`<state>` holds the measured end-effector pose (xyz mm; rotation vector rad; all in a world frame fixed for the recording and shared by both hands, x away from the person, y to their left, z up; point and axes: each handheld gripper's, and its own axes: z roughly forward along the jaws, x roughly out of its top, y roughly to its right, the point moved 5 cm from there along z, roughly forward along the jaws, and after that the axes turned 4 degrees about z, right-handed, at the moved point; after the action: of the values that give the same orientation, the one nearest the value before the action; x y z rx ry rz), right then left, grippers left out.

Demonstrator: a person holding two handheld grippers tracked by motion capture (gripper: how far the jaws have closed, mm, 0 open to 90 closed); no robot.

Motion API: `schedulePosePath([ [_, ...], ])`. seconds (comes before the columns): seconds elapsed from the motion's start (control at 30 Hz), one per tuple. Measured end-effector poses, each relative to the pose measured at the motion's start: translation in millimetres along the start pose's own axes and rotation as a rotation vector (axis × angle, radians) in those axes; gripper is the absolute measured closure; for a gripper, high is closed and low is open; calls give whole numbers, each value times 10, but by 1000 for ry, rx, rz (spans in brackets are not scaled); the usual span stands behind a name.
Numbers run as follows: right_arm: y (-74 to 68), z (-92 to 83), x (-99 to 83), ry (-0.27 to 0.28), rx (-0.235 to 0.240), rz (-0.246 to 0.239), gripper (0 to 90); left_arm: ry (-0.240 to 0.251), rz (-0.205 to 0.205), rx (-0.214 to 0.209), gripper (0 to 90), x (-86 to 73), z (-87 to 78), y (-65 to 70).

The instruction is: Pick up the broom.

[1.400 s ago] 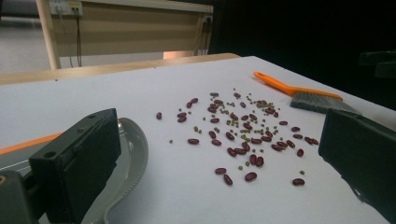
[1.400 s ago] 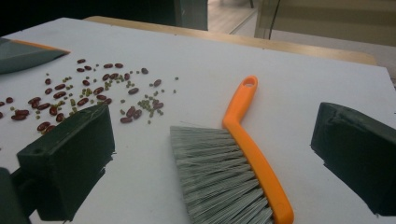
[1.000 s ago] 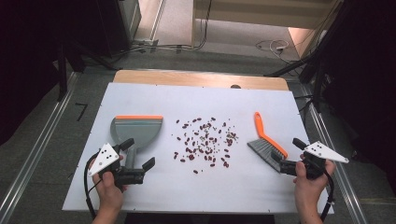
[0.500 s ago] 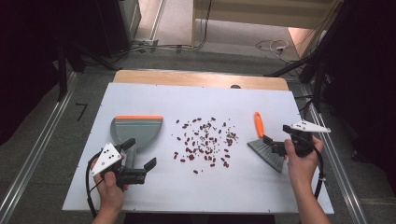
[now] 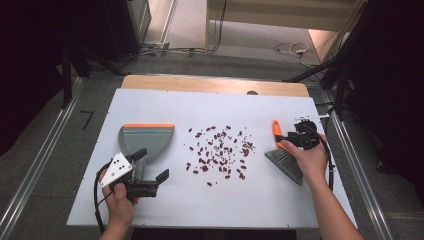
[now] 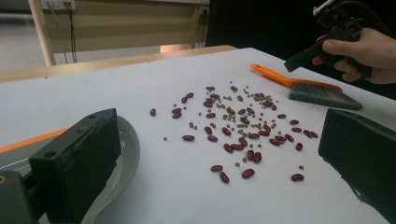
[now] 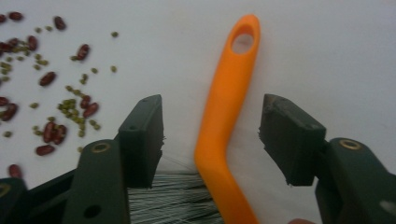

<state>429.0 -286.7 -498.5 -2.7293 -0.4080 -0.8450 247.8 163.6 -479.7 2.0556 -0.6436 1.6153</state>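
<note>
My left tongs [image 5: 152, 180] sit nearest me at about seven o'clock on the white table [image 5: 150, 215], spread wide with nothing between them, hovering just beside the handle of the grey dustpan [image 5: 146, 141]. The dustpan's orange lip faces twelve o'clock, away from me.

At three o'clock my right tongs [image 7: 210, 135] straddle the handle of the brush [image 7: 224, 116]. They have just been closing, and the orange handle stands between the pads [image 7: 142, 135], but neither pad presses it yet; there is a gap on both sides. In the high view the brush's long axis runs from about five o'clock at the grey bristles to eleven o'clock at the handle's tip, where the hanging hole is. The handle bends where it meets the bristles, and the bristle end lies nearer me, partly under my right hand [image 5: 307, 157].

Between dustpan and brush, at the table's middle, lies a loose scatter of red beans [image 5: 220, 155] mixed with small green ones [image 6: 243, 122]. The beans lie apart from the brush, and nothing lies between them and the bristles.
</note>
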Motion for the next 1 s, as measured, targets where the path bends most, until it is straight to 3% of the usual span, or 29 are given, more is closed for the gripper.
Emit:
schedulePosePath([
  [0.1, 1, 60, -8, -44, -37, -17, 452, 1, -1, 1, 4, 1, -2, -3],
  [0.2, -21, 125, -25, -95, -26, -12, 467, 3, -1, 3, 4, 5, -3, -6],
  [0.3, -17, 212, -55, -136, -49, -8, 472, 4, -2, 3, 4, 7, -2, -3],
  [0.43, -24, 230, -65, -137, -96, -31, 554, 0, 1, 0, 4, 2, 1, 0],
  [0.47, -49, 223, -84, -153, -132, -65, 616, -3, -1, -1, 4, -2, 2, -1],
  [0.6, -84, 224, -79, -186, -153, -39, 636, -3, 2, -1, 4, -2, -2, -2],
  [0.67, -89, 230, -64, -200, -157, -49, 673, -2, 3, -2, 4, -2, 0, 2],
  [0.83, -81, 222, -85, -176, -143, -43, 680, -4, 8, -6, 4, 5, 1, 20],
  [1.0, -97, 173, -146, -72, -150, -10, 682, -2, 6, -7, 4, 7, 1, 20],
])
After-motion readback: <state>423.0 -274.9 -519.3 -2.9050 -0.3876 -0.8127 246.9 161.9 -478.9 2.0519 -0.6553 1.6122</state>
